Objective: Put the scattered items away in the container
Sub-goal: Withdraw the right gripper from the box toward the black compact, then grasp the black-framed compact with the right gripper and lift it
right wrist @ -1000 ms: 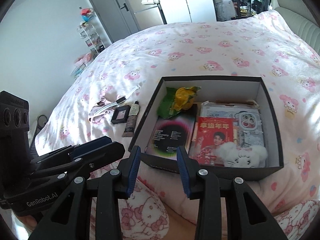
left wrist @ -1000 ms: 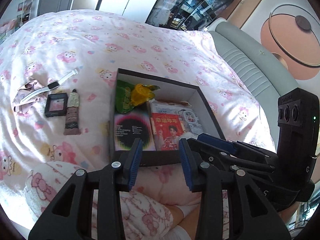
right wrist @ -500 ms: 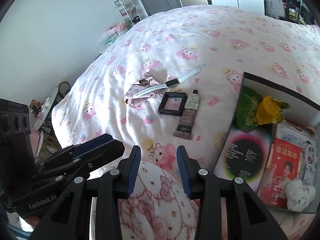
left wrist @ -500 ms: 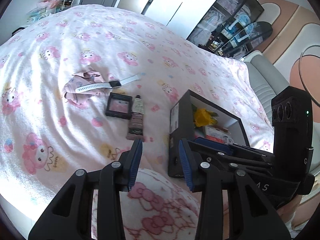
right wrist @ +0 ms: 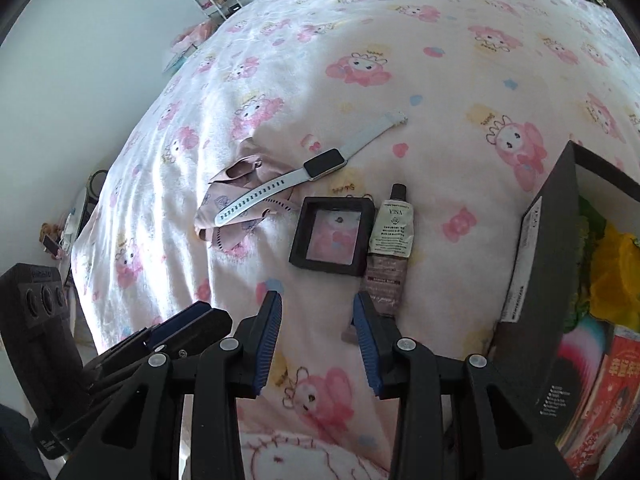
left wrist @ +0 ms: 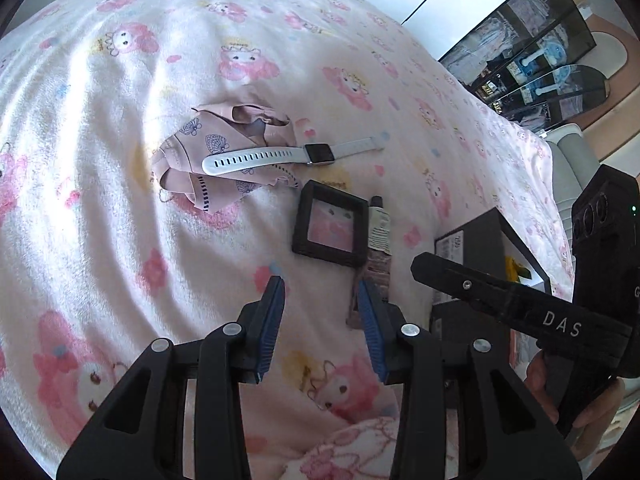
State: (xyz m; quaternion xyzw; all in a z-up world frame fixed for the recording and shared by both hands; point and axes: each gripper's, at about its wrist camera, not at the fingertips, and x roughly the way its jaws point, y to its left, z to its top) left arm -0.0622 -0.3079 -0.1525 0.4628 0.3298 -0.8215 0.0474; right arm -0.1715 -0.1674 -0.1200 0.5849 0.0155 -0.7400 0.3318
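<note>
On the pink bedspread lie a white-strapped smartwatch (left wrist: 276,155) (right wrist: 304,176) across a crumpled pink cloth (left wrist: 200,152) (right wrist: 232,196), a small black square case (left wrist: 330,230) (right wrist: 332,236) and a hand cream tube (left wrist: 378,240) (right wrist: 388,248). The black box (left wrist: 468,248) (right wrist: 548,264) stands to the right, holding a yellow-green item, a dark album and a red booklet. My left gripper (left wrist: 320,292) hovers open just short of the case and tube. My right gripper (right wrist: 316,308) is open too, nothing between its fingers, with the tube's crimped end by its right finger.
The other gripper's black body shows at each view's edge: right one (left wrist: 520,304), left one (right wrist: 160,336). A pink-patterned sleeve or pillow lies under the fingers. A grey headboard and dark shelves stand at the far right; a rack and white wall are far left.
Both grippers have swung left and down, away from the box toward the watch, case and tube, which now look much larger. The box has slid to the right edge. Jaw gaps look unchanged.
</note>
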